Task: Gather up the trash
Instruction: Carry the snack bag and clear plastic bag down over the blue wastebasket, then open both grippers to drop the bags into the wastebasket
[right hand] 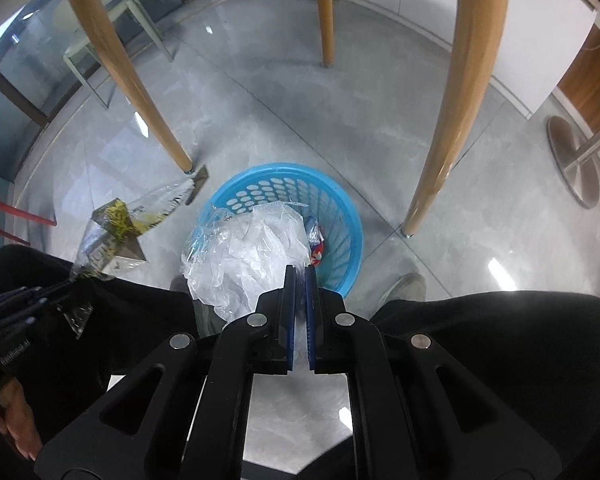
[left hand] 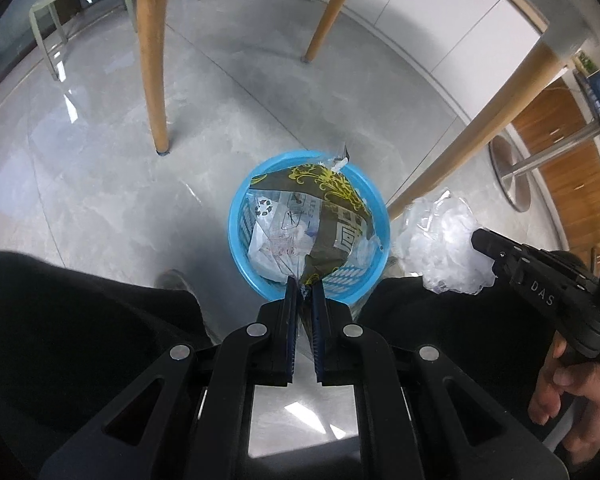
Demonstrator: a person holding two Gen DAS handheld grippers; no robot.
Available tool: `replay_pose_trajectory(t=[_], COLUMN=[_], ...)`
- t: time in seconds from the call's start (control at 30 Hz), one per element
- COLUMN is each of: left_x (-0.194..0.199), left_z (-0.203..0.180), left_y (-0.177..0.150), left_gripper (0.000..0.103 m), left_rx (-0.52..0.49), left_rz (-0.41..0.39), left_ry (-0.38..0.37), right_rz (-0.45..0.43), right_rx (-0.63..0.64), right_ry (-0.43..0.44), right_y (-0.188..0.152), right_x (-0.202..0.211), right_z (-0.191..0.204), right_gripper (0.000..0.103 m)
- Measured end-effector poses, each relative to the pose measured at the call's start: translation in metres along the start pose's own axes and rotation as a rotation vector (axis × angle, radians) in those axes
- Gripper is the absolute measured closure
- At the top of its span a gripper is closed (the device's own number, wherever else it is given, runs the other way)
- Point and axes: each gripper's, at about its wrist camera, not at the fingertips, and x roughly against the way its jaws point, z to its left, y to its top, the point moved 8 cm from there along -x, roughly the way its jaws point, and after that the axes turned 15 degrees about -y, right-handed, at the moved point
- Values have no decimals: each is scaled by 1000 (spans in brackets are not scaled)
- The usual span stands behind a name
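On the floor: blue basket holds a red-blue wrapper | your left tool clamps the patterned wrapper above it | your right tool clamps crumpled clear plastic.

We see a shiny grey tiled floor with thin lines between the big tiles and bright spots of light on it. A round blue plastic basket with holes in its side stands on the floor. Near it, light brown wooden table legs stand on the floor too, each with a small blue foot. Off to one side, a round flat grey metal base with a silver pole rests on the floor. Farther back, a pale green metal chair frame stands on it.
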Motion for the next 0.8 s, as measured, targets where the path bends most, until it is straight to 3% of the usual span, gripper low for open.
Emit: replay_pose_trajectory(t=[0.53,0.8], left_x=[-66,-98], left_z=[26,39], left_y=[26,36], left_gripper=[97,97], left_rx=[81,116], left_rz=[110,176], left_ry=[-14,7], right_rz=[196,230], right_rx=[-68,-65], right_ry=[27,0], right_y=[10,15], right_x=[-92,-115], right_z=[9,11], right_gripper=[99,99])
